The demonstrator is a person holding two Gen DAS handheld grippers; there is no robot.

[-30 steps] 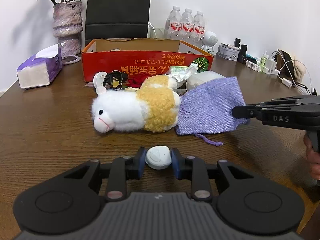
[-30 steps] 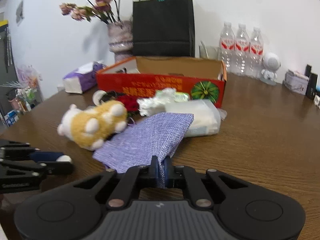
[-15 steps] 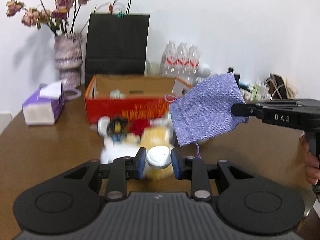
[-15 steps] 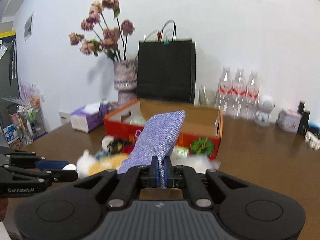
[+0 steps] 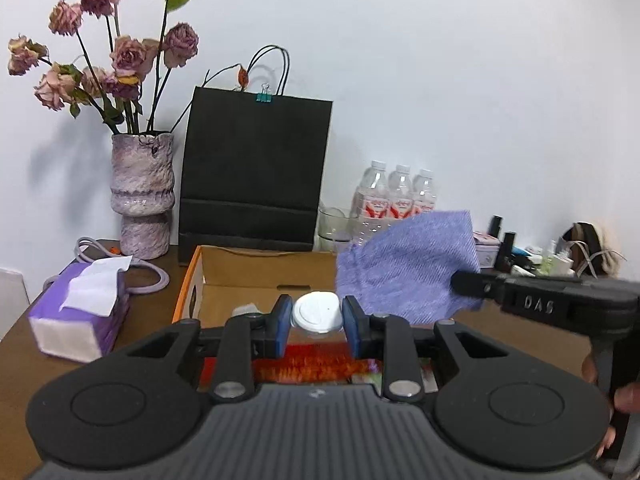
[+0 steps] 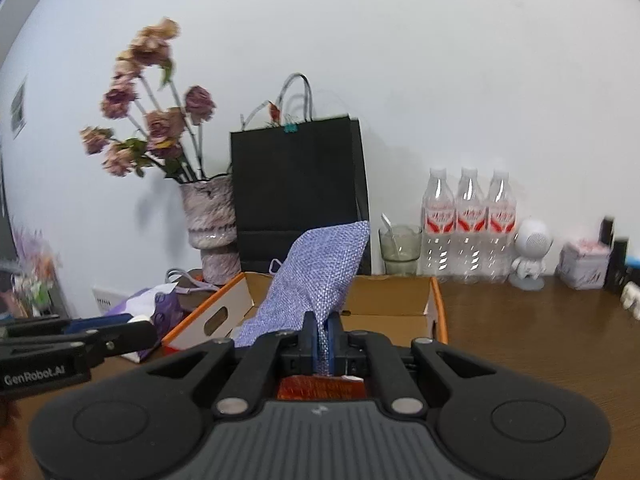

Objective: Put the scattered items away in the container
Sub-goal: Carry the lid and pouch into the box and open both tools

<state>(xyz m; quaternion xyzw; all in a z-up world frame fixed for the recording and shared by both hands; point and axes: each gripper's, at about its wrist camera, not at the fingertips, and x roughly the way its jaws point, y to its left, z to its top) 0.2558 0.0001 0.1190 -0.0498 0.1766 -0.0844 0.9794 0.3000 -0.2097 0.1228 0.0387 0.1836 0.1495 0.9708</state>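
My left gripper [image 5: 315, 320] is shut on a small white round case [image 5: 318, 308], held between its blue pads above the near edge of the open cardboard box [image 5: 260, 274]. In the right wrist view my right gripper [image 6: 322, 338] is shut on a corner of the purple cloth pouch [image 6: 320, 272], which hangs in the air over the box [image 6: 394, 292]. The left wrist view shows the pouch [image 5: 408, 268] at the right side of the box, with the right gripper's tip [image 5: 460, 280] on it. The left gripper [image 6: 140, 328] reaches in from the left of the right wrist view. The box's red front wall is mostly hidden behind both grippers.
Behind the box stand a black paper bag [image 5: 252, 176], a vase of dried flowers [image 5: 142, 196], a glass [image 6: 400, 248] and three water bottles [image 5: 396, 196]. A purple tissue pack [image 5: 80, 312] lies left of the box. A white figurine [image 6: 530, 254] and small clutter stand at the back right of the wooden table [image 6: 540, 340].
Both grippers have risen from the table and moved towards the box, carrying the white case and the pouch. The plush toy and other scattered items have dropped out of view.
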